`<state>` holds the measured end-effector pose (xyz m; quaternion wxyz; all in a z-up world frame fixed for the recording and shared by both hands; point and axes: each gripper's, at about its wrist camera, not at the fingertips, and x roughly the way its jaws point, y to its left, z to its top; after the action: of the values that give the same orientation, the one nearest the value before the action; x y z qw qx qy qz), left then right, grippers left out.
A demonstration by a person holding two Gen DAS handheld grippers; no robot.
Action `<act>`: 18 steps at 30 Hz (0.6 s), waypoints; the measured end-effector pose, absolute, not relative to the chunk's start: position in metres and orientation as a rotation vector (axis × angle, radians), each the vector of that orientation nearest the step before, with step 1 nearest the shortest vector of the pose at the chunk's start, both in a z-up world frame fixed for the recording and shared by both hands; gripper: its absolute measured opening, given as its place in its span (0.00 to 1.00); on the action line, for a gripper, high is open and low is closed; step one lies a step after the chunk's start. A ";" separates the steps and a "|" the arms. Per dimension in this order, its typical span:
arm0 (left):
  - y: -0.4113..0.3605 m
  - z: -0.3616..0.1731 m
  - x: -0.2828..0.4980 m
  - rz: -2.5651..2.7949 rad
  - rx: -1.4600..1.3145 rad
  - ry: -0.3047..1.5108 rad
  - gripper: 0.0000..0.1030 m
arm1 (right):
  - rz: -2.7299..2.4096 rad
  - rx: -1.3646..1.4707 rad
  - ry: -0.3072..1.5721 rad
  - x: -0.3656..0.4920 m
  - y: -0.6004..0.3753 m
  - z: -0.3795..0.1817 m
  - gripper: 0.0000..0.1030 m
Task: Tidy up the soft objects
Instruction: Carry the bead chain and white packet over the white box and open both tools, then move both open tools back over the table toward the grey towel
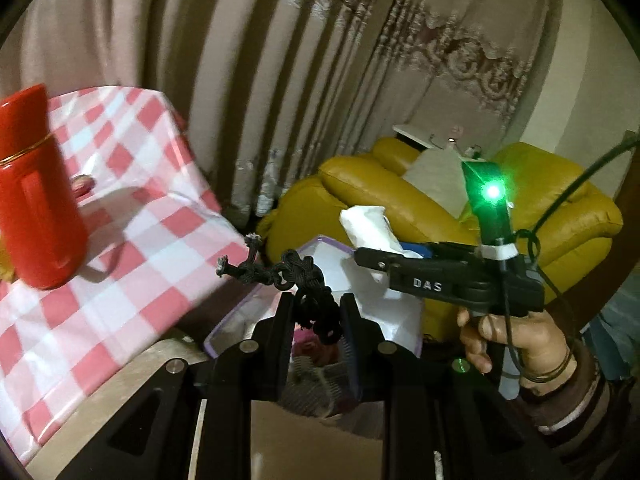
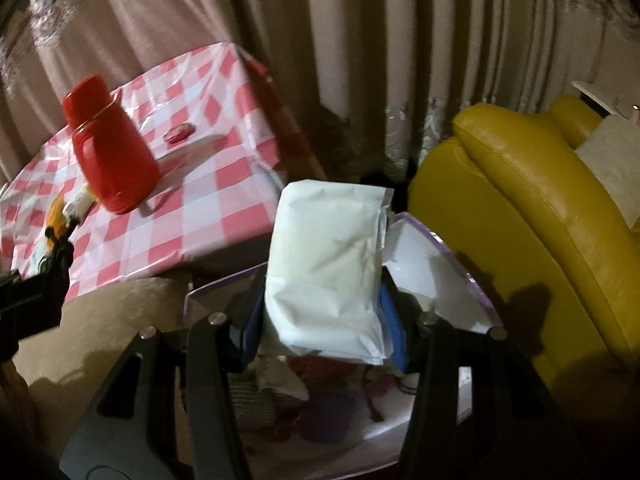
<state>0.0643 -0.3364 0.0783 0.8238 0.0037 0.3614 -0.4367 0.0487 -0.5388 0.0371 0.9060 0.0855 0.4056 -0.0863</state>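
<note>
Left gripper (image 1: 316, 312) clenched on a black knotted cord (image 1: 308, 280); the cord sticks up and out past the fingertips, frayed ends free in the air. Right gripper (image 2: 324, 312) grasps a white soft pack (image 2: 328, 264) between its blue pads (image 2: 390, 320), pack upright and poking above the fingers. Both are over an open clear bin (image 2: 472, 276) with a purple rim, cloth items inside, blurred. In the left view the right gripper (image 1: 370, 258) shows from the side, held by a hand (image 1: 516, 332), green light on. Checked table (image 1: 132, 208) beside the bin carries a red flask (image 1: 36, 188). Yellow sofa (image 2: 532, 208) on the bin's other side.
</note>
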 end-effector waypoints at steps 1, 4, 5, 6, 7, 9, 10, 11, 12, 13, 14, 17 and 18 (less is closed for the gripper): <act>-0.342 0.079 0.064 -0.937 0.016 0.761 0.24 | -0.188 0.179 0.833 0.048 -0.542 0.038 0.53; -0.350 0.078 0.073 -0.932 0.007 0.764 0.37 | -0.200 0.185 0.830 0.047 -0.548 0.041 0.56; -0.350 0.076 0.077 -0.926 -0.004 0.770 0.52 | -0.203 0.189 0.833 0.047 -0.550 0.040 0.56; -0.349 0.075 0.081 -0.912 -0.015 0.775 0.58 | -0.201 0.193 0.836 0.047 -0.551 0.040 0.57; -0.345 0.073 0.086 -0.891 -0.035 0.774 0.60 | -0.200 0.197 0.838 0.046 -0.552 0.040 0.59; -0.341 0.071 0.090 -0.887 -0.052 0.783 0.60 | -0.203 0.199 0.840 0.046 -0.553 0.040 0.66; -0.338 0.070 0.092 -0.876 -0.056 0.785 0.60 | -0.205 0.199 0.840 0.046 -0.553 0.039 0.68; -0.334 0.070 0.093 -0.860 -0.059 0.784 0.60 | -0.204 0.199 0.841 0.046 -0.553 0.039 0.68; -0.329 0.070 0.095 -0.847 -0.065 0.783 0.60 | -0.203 0.200 0.844 0.046 -0.553 0.039 0.68; -0.326 0.071 0.096 -0.841 -0.068 0.781 0.60 | -0.203 0.200 0.844 0.047 -0.552 0.038 0.68; -0.321 0.072 0.096 -0.830 -0.070 0.776 0.60 | -0.202 0.199 0.845 0.047 -0.552 0.038 0.68; -0.301 0.077 0.093 -0.804 -0.062 0.743 0.60 | -0.208 0.196 0.840 0.047 -0.553 0.041 0.69; -0.292 0.079 0.092 -0.790 -0.063 0.735 0.60 | -0.211 0.196 0.839 0.047 -0.553 0.042 0.69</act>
<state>0.0922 -0.2918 0.0793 0.8575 -0.0299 0.3498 -0.3760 0.0467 -0.5533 0.0424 0.9033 0.0950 0.4058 -0.1019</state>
